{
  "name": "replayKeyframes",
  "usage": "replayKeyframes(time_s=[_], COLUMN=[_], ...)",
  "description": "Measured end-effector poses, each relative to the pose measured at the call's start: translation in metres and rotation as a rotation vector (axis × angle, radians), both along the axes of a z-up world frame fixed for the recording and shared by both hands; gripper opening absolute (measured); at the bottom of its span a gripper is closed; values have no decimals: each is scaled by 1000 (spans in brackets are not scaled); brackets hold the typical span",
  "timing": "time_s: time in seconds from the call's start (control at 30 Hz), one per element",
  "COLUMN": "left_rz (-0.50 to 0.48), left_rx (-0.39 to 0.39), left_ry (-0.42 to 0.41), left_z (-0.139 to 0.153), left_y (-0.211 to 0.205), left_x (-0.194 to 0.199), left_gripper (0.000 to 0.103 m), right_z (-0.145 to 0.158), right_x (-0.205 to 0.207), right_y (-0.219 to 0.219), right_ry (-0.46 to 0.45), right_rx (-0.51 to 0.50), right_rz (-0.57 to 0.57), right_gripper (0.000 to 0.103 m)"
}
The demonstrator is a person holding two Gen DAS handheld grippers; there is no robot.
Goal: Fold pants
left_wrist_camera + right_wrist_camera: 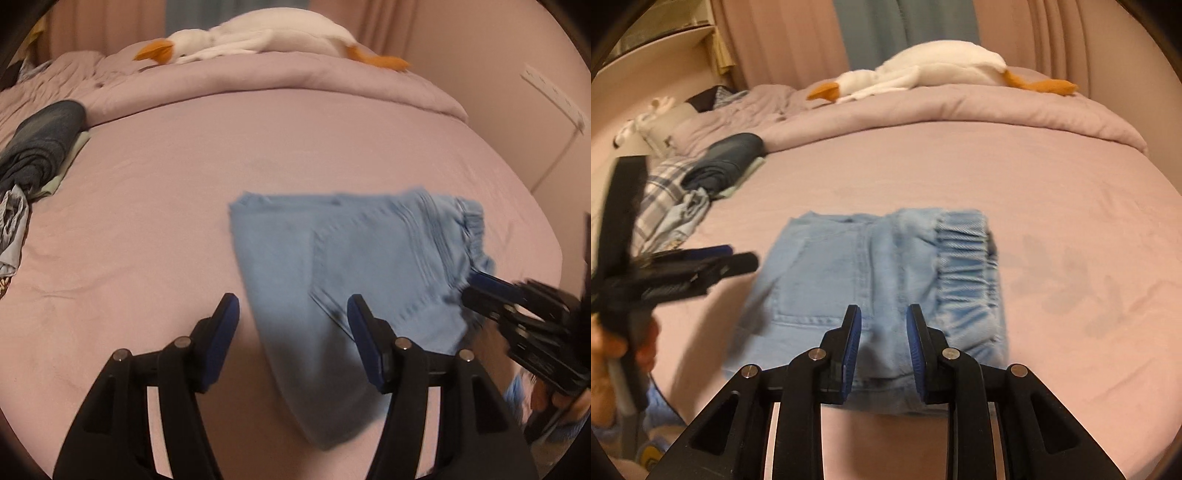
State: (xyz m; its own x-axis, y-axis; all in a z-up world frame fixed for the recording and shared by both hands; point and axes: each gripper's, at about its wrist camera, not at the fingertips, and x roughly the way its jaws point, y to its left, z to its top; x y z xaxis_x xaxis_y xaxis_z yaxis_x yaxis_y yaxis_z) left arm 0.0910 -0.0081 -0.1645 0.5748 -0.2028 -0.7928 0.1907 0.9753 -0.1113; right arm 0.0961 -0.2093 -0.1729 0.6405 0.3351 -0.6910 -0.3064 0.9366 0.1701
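your left gripper (293, 314) hangs with its fingers spread wide over the near corner of the folded blue pants (354, 266), gripping nothing. your right gripper (883, 325) has its fingers parted too, just above the pants' near edge beside the gathered waistband. they lie flat on the pink bed (1071, 192), near its front.

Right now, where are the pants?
The folded light-blue pants lie on the pink bedsheet, directly ahead of the right hand-held gripper, with the clothes pile far left.
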Motion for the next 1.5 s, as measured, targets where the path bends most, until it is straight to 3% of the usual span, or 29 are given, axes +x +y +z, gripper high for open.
replayKeyframes(time_s=[0.13, 0.2, 0.5, 0.67, 0.9, 1.03, 1.5], left_rz=[-48, -42, -40, -25, -20, -17, -15], left_rx=[81, 90, 100, 76, 62, 60, 65], left_ry=[98, 84, 67, 79, 82, 87, 83], left_z=[-33, -39, -32, -37, -36, -37, -38], left_y=[-20, -20, -17, -11, -10, -10, -8], left_x=[-1, -3, -23, -18, -18, -16, -17], left_gripper=[61, 62, 61, 61, 64, 66, 71], right_z=[-23, -22, -4, -24, -22, -18, -17], right_x=[8, 13, -6, -1, 1, 0, 6], right_y=[-9, -11, -11, 1, -5, -18, -22], right_ry=[77, 81, 56, 96, 100, 121, 161], right_rx=[3, 48, 70, -9, 53, 151, 179], right_rz=[-15, -26, -3, 25, 31, 25, 9], right_gripper=[26, 26, 28, 31, 36, 40, 40])
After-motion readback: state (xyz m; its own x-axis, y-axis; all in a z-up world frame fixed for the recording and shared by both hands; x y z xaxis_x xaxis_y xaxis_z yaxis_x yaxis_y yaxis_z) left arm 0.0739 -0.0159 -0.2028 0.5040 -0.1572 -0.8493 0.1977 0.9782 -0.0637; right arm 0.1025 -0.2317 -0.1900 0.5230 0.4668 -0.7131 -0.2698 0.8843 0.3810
